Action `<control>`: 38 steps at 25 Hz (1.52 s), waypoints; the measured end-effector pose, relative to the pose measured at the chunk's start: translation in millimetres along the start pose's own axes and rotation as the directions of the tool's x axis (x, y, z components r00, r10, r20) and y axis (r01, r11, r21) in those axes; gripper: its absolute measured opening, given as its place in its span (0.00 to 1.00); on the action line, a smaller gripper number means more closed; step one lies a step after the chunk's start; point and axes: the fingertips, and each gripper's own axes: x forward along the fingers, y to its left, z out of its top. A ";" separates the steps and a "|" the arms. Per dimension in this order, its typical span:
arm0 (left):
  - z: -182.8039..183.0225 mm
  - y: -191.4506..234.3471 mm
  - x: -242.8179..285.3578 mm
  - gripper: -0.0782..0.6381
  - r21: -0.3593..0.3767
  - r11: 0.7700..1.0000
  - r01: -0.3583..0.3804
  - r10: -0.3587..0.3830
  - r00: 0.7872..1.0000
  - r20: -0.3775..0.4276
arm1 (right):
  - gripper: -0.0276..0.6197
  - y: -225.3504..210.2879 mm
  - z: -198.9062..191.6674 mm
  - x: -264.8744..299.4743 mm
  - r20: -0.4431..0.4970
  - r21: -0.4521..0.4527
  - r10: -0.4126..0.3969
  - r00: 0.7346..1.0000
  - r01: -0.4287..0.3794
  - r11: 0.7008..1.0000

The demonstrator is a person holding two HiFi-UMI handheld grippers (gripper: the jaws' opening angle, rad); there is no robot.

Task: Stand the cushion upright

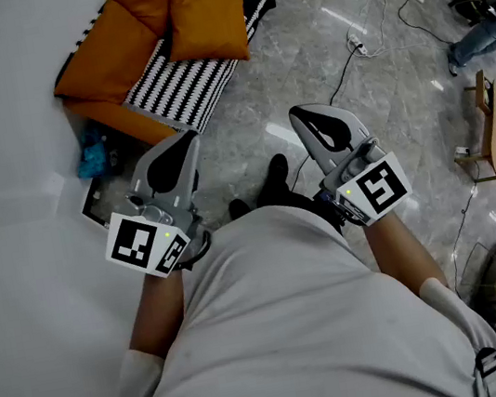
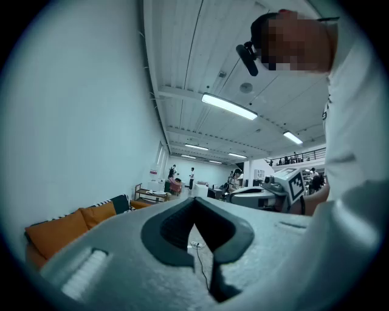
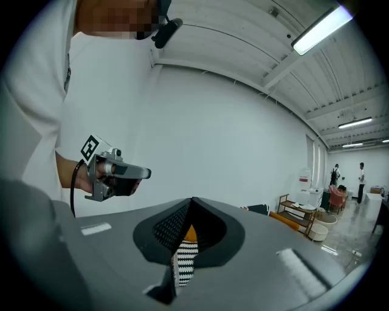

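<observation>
An orange cushion (image 1: 208, 16) lies flat on a black-and-white striped mat (image 1: 187, 85), beside a larger orange bolster (image 1: 110, 46) along the wall. My left gripper (image 1: 189, 139) and right gripper (image 1: 298, 115) are held close to my body, well short of the cushion, both shut and empty. In the left gripper view the jaws (image 2: 194, 201) meet with nothing between them, and the orange bolster (image 2: 61, 234) shows at lower left. In the right gripper view the shut jaws (image 3: 192, 201) frame a strip of orange and striped fabric (image 3: 184, 258) beyond, and the left gripper (image 3: 112, 173) is at the left.
A white wall (image 1: 1, 187) runs along the left. A blue object (image 1: 94, 159) sits by the mat's corner. A power strip with cables (image 1: 357, 43) lies on the grey floor, and wooden furniture (image 1: 491, 129) stands at right. My black shoe (image 1: 273, 179) is between the grippers.
</observation>
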 end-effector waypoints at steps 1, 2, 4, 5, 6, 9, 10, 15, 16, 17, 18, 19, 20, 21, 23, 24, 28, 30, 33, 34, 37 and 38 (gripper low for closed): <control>0.2 1.8 2.4 0.12 -0.002 1.000 -0.001 0.001 1.000 0.000 | 0.06 -2.3 -0.1 1.9 -0.002 0.001 0.001 1.000 -0.001 1.000; 0.3 3.4 4.8 0.12 -0.003 1.000 -0.002 0.002 1.000 0.000 | 0.06 -4.4 -0.3 3.8 -0.003 0.001 0.003 1.000 -0.003 1.000; 0.0 5.7 9.0 0.12 -0.004 1.000 -0.003 0.003 1.000 -0.002 | 0.06 -7.5 -0.7 7.1 -0.002 0.000 0.012 1.000 -0.012 1.000; -0.2 6.4 11.3 0.12 -0.005 1.000 -0.005 0.005 1.000 -0.004 | 0.06 -8.7 -0.8 8.5 0.001 0.002 0.019 1.000 -0.019 1.000; -0.4 7.1 14.1 0.12 -0.006 1.000 -0.007 0.007 1.000 -0.005 | 0.06 -10.0 -0.9 9.7 0.005 0.007 0.029 1.000 -0.030 1.000; -1.8 9.5 26.5 0.12 -0.013 1.000 -0.010 0.010 1.000 -0.009 | 0.06 -16.0 -0.6 13.7 0.019 0.023 0.059 0.998 -0.059 0.998; -2.9 10.3 31.6 0.12 -0.015 1.000 -0.010 0.009 1.000 -0.012 | 0.06 -19.0 -1.0 15.2 0.021 0.025 0.065 0.998 -0.066 0.998; -11.6 17.1 68.6 0.12 -0.015 1.000 -0.008 0.007 0.999 -0.044 | 0.06 -49.3 -10.4 24.9 0.019 0.038 0.070 0.997 -0.071 0.997; -12.5 19.5 78.9 0.12 -0.019 1.000 -0.007 0.006 0.999 -0.048 | 0.06 -58.4 -12.7 27.4 0.017 0.043 0.068 0.998 -0.069 0.997; -13.3 22.1 89.8 0.12 -0.024 1.000 -0.007 0.005 0.999 -0.051 | 0.06 -67.8 -14.8 29.8 0.017 0.047 0.066 0.998 -0.067 0.997; -14.4 24.8 101.0 0.12 -0.028 1.000 -0.006 0.004 0.999 -0.054 | 0.06 -77.8 -17.1 31.9 0.017 0.049 0.064 0.998 -0.064 0.997; -15.5 27.0 112.7 0.12 -0.032 0.999 -0.004 0.002 0.998 -0.057 | 0.06 -88.4 -19.3 33.3 0.018 0.050 0.060 0.998 -0.061 0.997; -16.6 28.8 125.3 0.12 -0.034 0.999 -0.002 0.000 0.998 -0.059 | 0.06 -100.0 -21.5 34.2 0.021 0.051 0.056 0.998 -0.057 0.997; -17.1 30.2 139.0 0.12 -0.036 0.999 0.001 -0.003 0.998 -0.062 | 0.06 -113.1 -23.5 34.8 0.023 0.053 0.050 0.998 -0.051 0.997; -16.0 31.9 169.5 0.12 -0.037 0.999 0.002 -0.005 0.998 -0.068 | 0.06 -142.1 -25.7 35.7 0.025 0.063 0.039 0.999 -0.041 0.997; -15.0 32.1 185.1 0.12 -0.036 0.999 0.001 -0.003 0.997 -0.072 | 0.06 -156.3 -25.4 35.9 0.030 0.064 0.038 0.999 -0.040 0.997; -12.2 28.6 239.1 0.12 -0.037 0.999 -0.006 0.003 0.997 -0.073 | 0.06 -205.0 -28.0 31.7 0.044 0.057 0.052 0.998 -0.054 0.997; -10.6 28.8 260.8 0.12 -0.039 0.999 -0.015 0.013 0.997 -0.071 | 0.06 -225.9 -29.6 31.2 0.048 0.056 0.066 0.997 -0.068 0.996; -11.8 29.8 288.6 0.12 -0.048 0.998 -0.030 0.026 0.997 -0.075 | 0.06 -253.6 -32.6 36.2 0.052 0.052 0.090 0.995 -0.093 0.994; -12.8 30.0 296.2 0.12 -0.050 0.998 -0.033 0.029 0.996 -0.079 | 0.06 -261.6 -33.3 38.8 0.054 0.052 0.096 0.994 -0.099 0.994; -10.6 34.9 312.3 0.12 -0.041 0.998 -0.045 0.041 0.996 -0.082 | 0.06 -280.8 -33.5 48.2 0.059 0.063 0.109 0.992 -0.112 0.992; -8.4 39.5 316.0 0.12 -0.029 0.998 -0.051 0.048 0.996 -0.076 | 0.06 -285.8 -35.3 52.1 0.057 0.062 0.113 0.992 -0.116 0.991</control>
